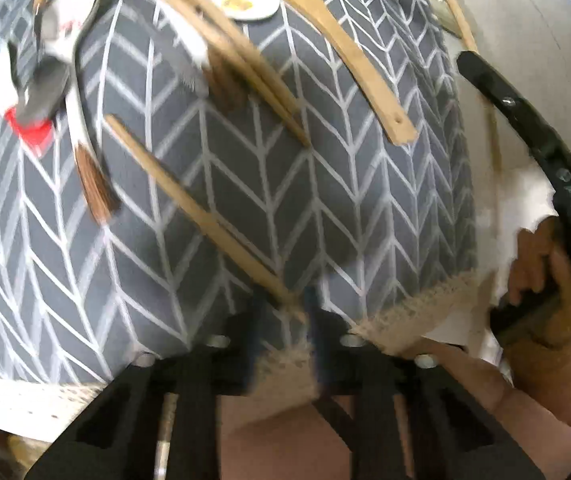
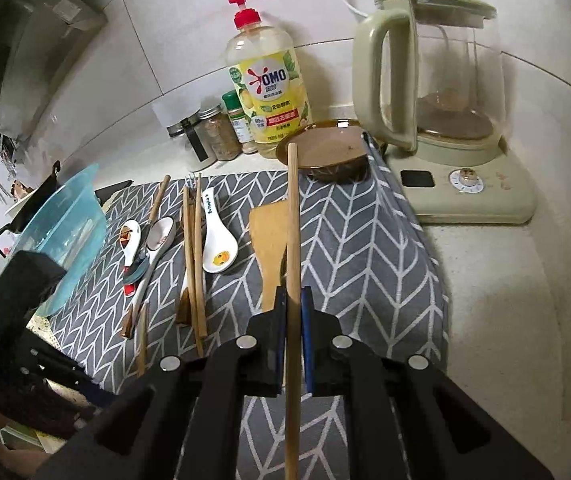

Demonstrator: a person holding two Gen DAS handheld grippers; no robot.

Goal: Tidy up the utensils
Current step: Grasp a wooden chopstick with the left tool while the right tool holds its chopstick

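A long pale wooden stick (image 2: 292, 240) runs straight ahead between the right tool's (image 2: 294, 312) closed pads, tip raised. Left of it on the grey patterned cloth lie a wooden spatula (image 2: 269, 240), a white ceramic spoon (image 2: 216, 236), paired chopsticks (image 2: 193, 264) — and a single chopstick (image 1: 197, 208) reaching the left tool (image 1: 305, 312).

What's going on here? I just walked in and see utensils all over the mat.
A person is sorting utensils on a grey patterned mat with two handheld grippers. The right gripper is shut on a wooden chopstick. The left gripper has closed around the end of another chopstick lying on the mat. Spoons and a wooden spatula lie there too.
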